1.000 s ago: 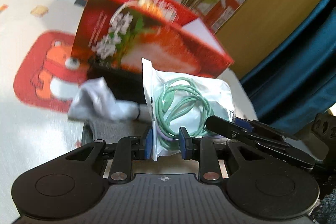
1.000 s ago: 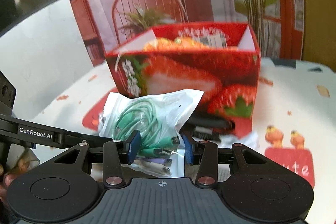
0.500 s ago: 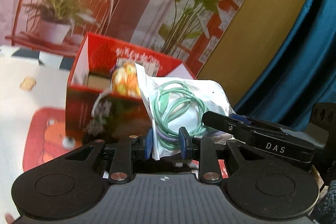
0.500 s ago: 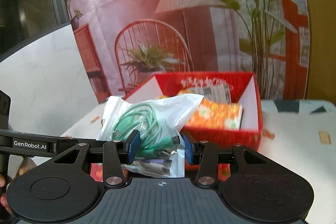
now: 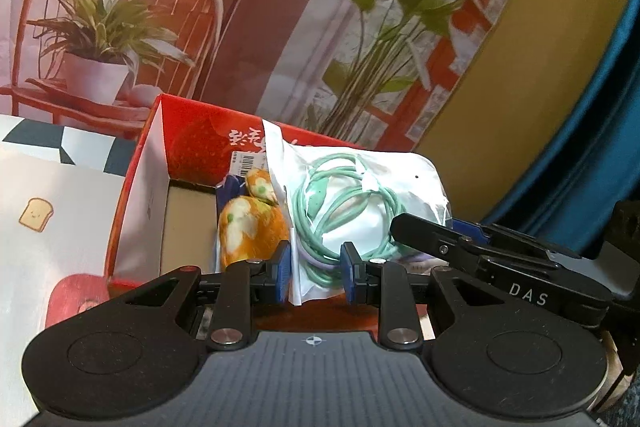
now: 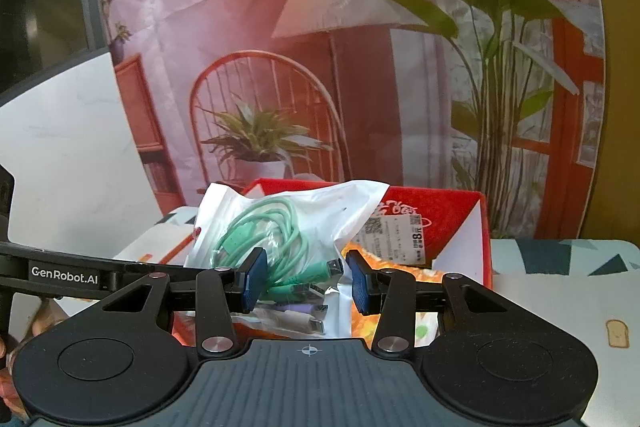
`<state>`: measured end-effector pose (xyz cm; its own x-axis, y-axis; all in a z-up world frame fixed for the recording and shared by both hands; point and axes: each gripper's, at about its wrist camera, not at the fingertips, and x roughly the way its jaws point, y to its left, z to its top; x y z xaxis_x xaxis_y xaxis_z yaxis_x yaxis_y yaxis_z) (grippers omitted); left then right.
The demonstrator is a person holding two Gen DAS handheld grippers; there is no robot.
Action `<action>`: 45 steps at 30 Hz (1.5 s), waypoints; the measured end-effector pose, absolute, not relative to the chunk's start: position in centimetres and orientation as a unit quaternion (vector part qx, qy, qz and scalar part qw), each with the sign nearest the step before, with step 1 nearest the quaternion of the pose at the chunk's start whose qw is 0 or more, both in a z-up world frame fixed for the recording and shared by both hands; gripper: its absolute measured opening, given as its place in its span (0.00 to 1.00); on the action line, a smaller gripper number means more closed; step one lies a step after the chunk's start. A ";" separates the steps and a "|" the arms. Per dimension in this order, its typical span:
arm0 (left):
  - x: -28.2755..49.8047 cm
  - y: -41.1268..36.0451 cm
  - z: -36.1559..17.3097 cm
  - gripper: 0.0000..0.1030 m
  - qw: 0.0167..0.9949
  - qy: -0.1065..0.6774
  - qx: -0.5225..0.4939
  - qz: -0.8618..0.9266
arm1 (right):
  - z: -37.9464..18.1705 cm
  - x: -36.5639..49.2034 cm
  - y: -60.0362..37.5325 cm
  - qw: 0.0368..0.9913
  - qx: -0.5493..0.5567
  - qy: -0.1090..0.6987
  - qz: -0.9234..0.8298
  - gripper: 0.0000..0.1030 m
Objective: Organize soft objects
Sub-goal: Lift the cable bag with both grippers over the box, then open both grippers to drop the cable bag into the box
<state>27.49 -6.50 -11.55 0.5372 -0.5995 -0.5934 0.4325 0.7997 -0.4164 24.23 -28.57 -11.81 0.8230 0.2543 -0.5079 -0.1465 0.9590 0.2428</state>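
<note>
The left gripper (image 5: 314, 277) is clamped on the lower edge of a clear bag (image 5: 360, 195) holding a coiled green cable (image 5: 340, 211), its blue pads (image 5: 282, 277) pressed to the plastic on both sides. The right gripper (image 6: 306, 285) has its jaws set around the same bag (image 6: 280, 227) from the other side; whether its pads (image 6: 252, 283) press the plastic, I cannot tell. The bag is held in the air over the open red box (image 5: 192, 143), at 12 o'clock from both grippers. In the box, at 10 o'clock from the left gripper, lies an orange-and-white soft toy (image 5: 248, 223), just beside the bag. The box stands on a white tablecloth (image 5: 48, 235) with a toast print.
</note>
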 end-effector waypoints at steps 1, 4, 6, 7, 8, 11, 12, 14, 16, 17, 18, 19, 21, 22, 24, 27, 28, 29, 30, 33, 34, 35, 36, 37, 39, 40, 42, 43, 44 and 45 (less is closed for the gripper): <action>28.0 -6.8 -11.8 0.27 0.869 0.383 -0.109 -0.295 | -12.1 24.7 -28.7 0.950 0.097 0.279 0.104 0.39; 29.1 -7.5 -12.5 0.27 0.867 0.394 -0.098 -0.290 | -13.1 26.0 -29.2 0.948 0.097 0.288 0.100 0.39; 29.8 -7.9 -13.1 0.27 0.865 0.402 -0.089 -0.286 | -13.8 26.9 -29.4 0.945 0.097 0.296 0.097 0.39; 30.1 -8.0 -13.3 0.27 0.865 0.405 -0.086 -0.285 | -14.1 27.2 -29.5 0.944 0.097 0.299 0.096 0.39; 30.3 -8.1 -13.5 0.27 0.864 0.408 -0.084 -0.283 | -14.4 27.5 -29.6 0.943 0.100 0.303 0.095 0.39; 30.8 -8.6 -14.3 0.27 0.862 0.418 -0.079 -0.278 | -15.6 28.0 -29.9 0.937 0.116 0.316 0.088 0.40; 30.9 -8.7 -14.5 0.27 0.861 0.420 -0.076 -0.277 | -16.1 28.1 -29.9 0.936 0.120 0.321 0.084 0.40; 31.0 -8.9 -14.9 0.28 0.860 0.423 -0.069 -0.277 | -16.6 28.2 -30.0 0.934 0.120 0.327 0.078 0.43; 31.0 -8.9 -15.2 0.29 0.862 0.422 -0.063 -0.273 | -16.9 28.1 -29.9 0.934 0.111 0.332 0.069 0.49; 31.0 -8.9 -15.2 0.32 0.863 0.422 -0.063 -0.271 | -16.9 28.0 -29.9 0.935 0.103 0.333 0.064 0.50; 31.0 -8.7 -15.2 0.34 0.863 0.421 -0.065 -0.271 | -16.9 27.9 -29.8 0.936 0.094 0.334 0.058 0.51; 30.9 -8.5 -15.2 0.36 0.864 0.418 -0.069 -0.272 | -16.9 27.8 -29.8 0.937 0.087 0.333 0.054 0.52; 30.7 -8.2 -14.8 0.43 0.867 0.412 -0.071 -0.270 | -16.8 27.5 -29.8 0.939 0.079 0.332 0.046 0.57; 30.6 -8.0 -14.6 0.46 0.869 0.409 -0.071 -0.268 | -16.6 27.3 -29.8 0.940 0.078 0.330 0.043 0.61; 30.2 -7.7 -14.1 0.49 0.873 0.402 -0.072 -0.266 | -16.4 26.9 -29.9 0.942 0.071 0.326 0.037 0.69; 29.5 -7.0 -13.3 0.53 0.878 0.393 -0.073 -0.262 | -15.8 26.2 -29.8 0.945 0.063 0.318 0.030 0.76; 29.2 -6.9 -13.1 0.55 0.880 0.391 -0.073 -0.261 | -15.6 25.9 -29.8 0.946 0.063 0.316 0.030 0.76; 28.9 -6.7 -12.8 0.58 0.881 0.388 -0.072 -0.260 | -15.4 25.6 -29.8 0.947 0.062 0.315 0.029 0.78; 28.6 -6.6 -12.5 0.60 0.883 0.385 -0.071 -0.259 | -15.2 25.4 -29.8 0.947 0.062 0.314 0.028 0.83; 27.4 -6.2 -11.8 0.70 0.888 0.377 -0.064 -0.255 | -14.7 24.4 -29.6 0.949 0.057 0.308 0.025 0.94; 26.9 -6.1 -11.6 0.76 0.890 0.375 -0.061 -0.253 | -14.5 24.1 -29.6 0.949 0.056 0.308 0.024 0.99; 26.4 -6.0 -11.3 0.84 0.892 0.372 -0.056 -0.250 | -14.3 23.7 -29.6 0.950 0.058 0.307 0.025 0.99; 25.9 -5.8 -11.2 0.88 0.894 0.369 -0.053 -0.247 | -14.1 23.3 -29.6 0.950 0.062 0.306 0.027 1.00; 25.3 -5.6 -11.0 0.92 0.897 0.365 -0.050 -0.245 | -14.0 23.0 -29.6 0.949 0.065 0.306 0.028 1.00; 24.2 -5.2 -10.7 0.94 0.900 0.359 -0.044 -0.243 | -13.9 22.1 -29.6 0.949 0.071 0.307 0.023 1.00; 23.6 -5.1 -10.7 0.94 0.901 0.357 -0.039 -0.242 | -13.8 21.7 -29.6 0.949 0.072 0.307 0.021 1.00; 22.5 -4.6 -10.8 0.94 0.903 0.354 -0.030 -0.243 | -13.9 20.7 -29.6 0.948 0.075 0.308 0.015 1.00; 21.8 -4.4 -10.9 0.95 0.904 0.353 -0.025 -0.242 | -13.9 20.2 -29.6 0.948 0.077 0.308 0.013 1.00; 21.4 -4.2 -11.1 0.95 0.904 0.353 -0.022 -0.241 | -14.0 19.7 -29.6 0.948 0.079 0.308 0.011 1.00; 20.8 -4.0 -11.4 0.95 0.903 0.356 -0.019 -0.240 | -14.1 19.1 -29.6 0.948 0.082 0.308 0.009 1.00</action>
